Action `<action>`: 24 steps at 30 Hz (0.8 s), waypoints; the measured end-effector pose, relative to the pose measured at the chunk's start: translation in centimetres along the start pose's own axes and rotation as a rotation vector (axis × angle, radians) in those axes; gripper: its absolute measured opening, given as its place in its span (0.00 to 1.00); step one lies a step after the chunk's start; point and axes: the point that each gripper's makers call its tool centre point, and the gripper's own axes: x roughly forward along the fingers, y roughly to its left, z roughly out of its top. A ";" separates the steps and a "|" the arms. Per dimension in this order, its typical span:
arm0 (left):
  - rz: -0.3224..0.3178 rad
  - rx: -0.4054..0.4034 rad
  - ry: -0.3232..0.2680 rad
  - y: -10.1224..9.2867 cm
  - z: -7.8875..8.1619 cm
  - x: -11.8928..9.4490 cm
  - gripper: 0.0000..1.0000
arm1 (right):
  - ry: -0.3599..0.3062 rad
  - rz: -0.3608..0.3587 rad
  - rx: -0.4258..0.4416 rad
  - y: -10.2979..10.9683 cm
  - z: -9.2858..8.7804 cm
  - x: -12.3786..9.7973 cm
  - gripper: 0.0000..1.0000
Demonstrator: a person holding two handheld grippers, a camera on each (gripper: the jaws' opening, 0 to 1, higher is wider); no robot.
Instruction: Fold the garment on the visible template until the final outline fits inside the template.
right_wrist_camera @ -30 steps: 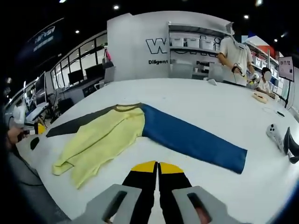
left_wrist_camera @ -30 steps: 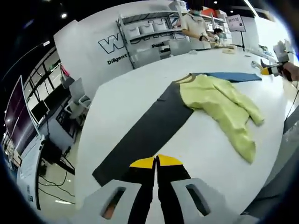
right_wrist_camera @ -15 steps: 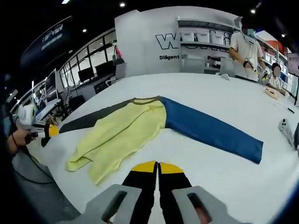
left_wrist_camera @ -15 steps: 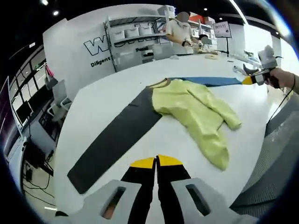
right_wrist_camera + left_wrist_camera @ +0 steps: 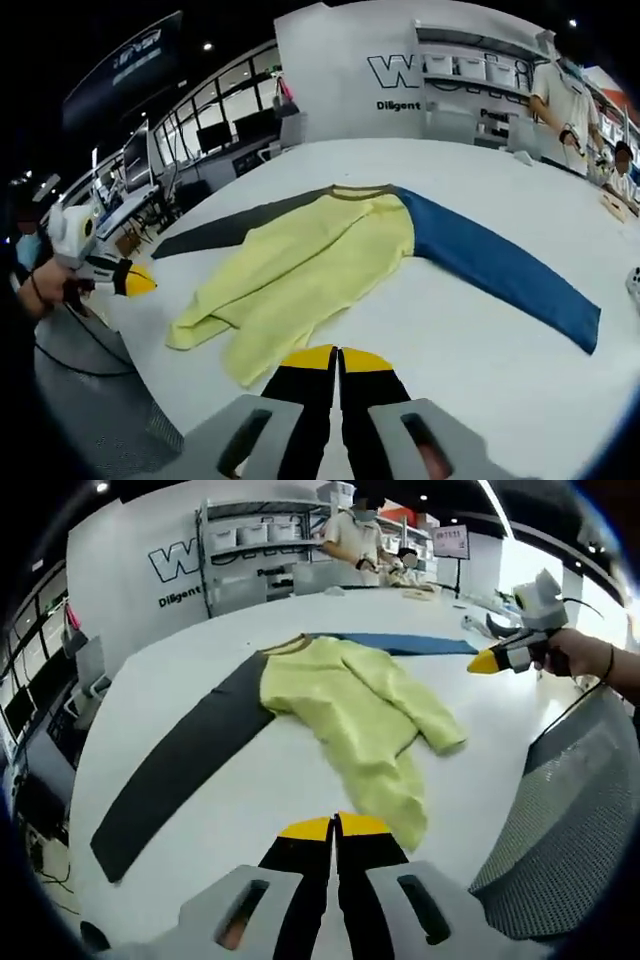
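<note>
Now both claws, left claw (image 5: 335,827) and right claw (image 5: 338,359), are pressed together, empty, above the worktop (image 5: 480,340); the garment (image 5: 310,265) may bunch if pinched carelessly.

My left gripper (image 5: 334,828) and my right gripper (image 5: 338,358) are black with yellow tips, and ahead on the plain white table (image 5: 480,340) lies a pale yellow garment (image 5: 310,265) with one dark grey sleeve (image 5: 180,765) and one blue sleeve (image 5: 500,270).
</note>
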 end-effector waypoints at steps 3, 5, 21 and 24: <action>-0.024 0.004 0.023 -0.6 -0.3 0.4 0.01 | 0.006 0.016 0.006 0.4 0.0 0.1 0.00; -0.063 0.009 0.018 -1.3 -0.2 0.5 0.01 | 0.016 0.026 0.007 0.7 -0.1 0.3 0.00; -0.160 0.023 0.114 -4.9 -1.8 1.9 0.21 | 0.148 0.122 0.072 4.2 -2.7 2.0 0.20; -0.173 0.043 0.139 -5.3 -2.3 2.1 0.20 | 0.166 0.135 0.075 4.9 -3.1 2.2 0.22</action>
